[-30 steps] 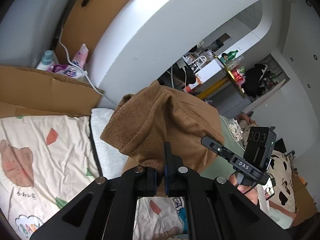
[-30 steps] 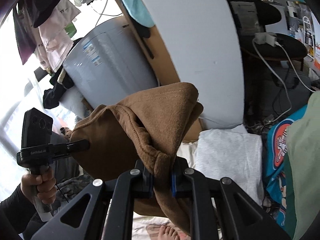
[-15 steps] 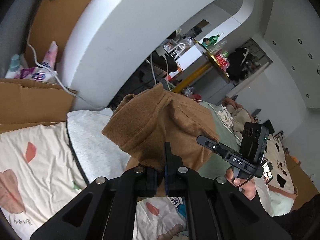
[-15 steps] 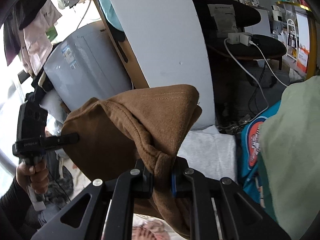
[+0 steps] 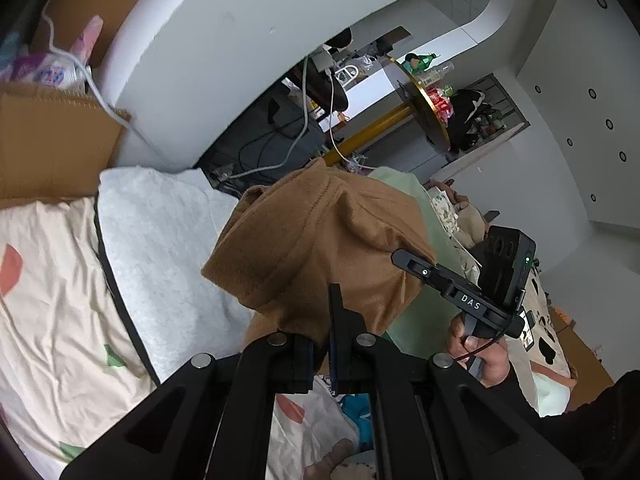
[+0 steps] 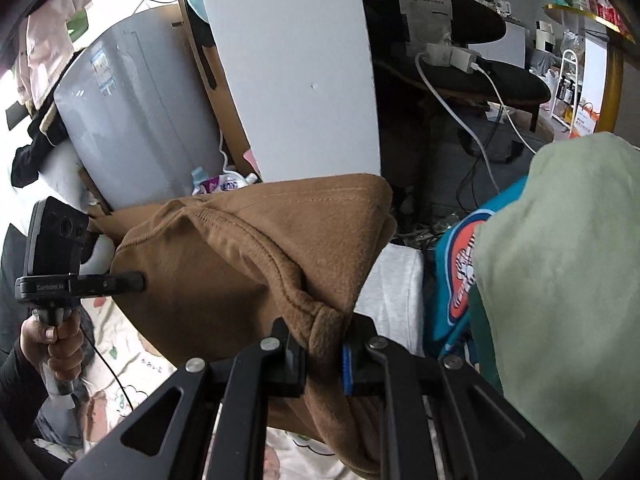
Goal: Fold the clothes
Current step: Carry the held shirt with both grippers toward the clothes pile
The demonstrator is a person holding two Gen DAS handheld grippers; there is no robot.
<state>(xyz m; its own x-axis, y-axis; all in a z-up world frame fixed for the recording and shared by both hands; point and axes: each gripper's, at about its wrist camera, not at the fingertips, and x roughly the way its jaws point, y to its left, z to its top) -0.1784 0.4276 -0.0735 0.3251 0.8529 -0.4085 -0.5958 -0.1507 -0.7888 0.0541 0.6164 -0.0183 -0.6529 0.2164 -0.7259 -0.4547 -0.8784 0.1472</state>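
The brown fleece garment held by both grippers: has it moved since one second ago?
Yes. The brown fleece garment has come down: in the right wrist view its top edge now hangs lower against the white curved panel, closer to the bedding.

The left claw [image 5: 324, 360] is clamped on a fold of the brown fleece garment [image 5: 320, 240], which bunches up just ahead of it. To the claw's right, the right claw [image 5: 404, 258] pinches the same garment, with a hand [image 5: 476, 344] on its handle. Left of the claw lie a white towel [image 5: 160, 232] and a patterned bedsheet [image 5: 52, 300]; a pale green garment [image 5: 424, 304] lies behind the brown one.
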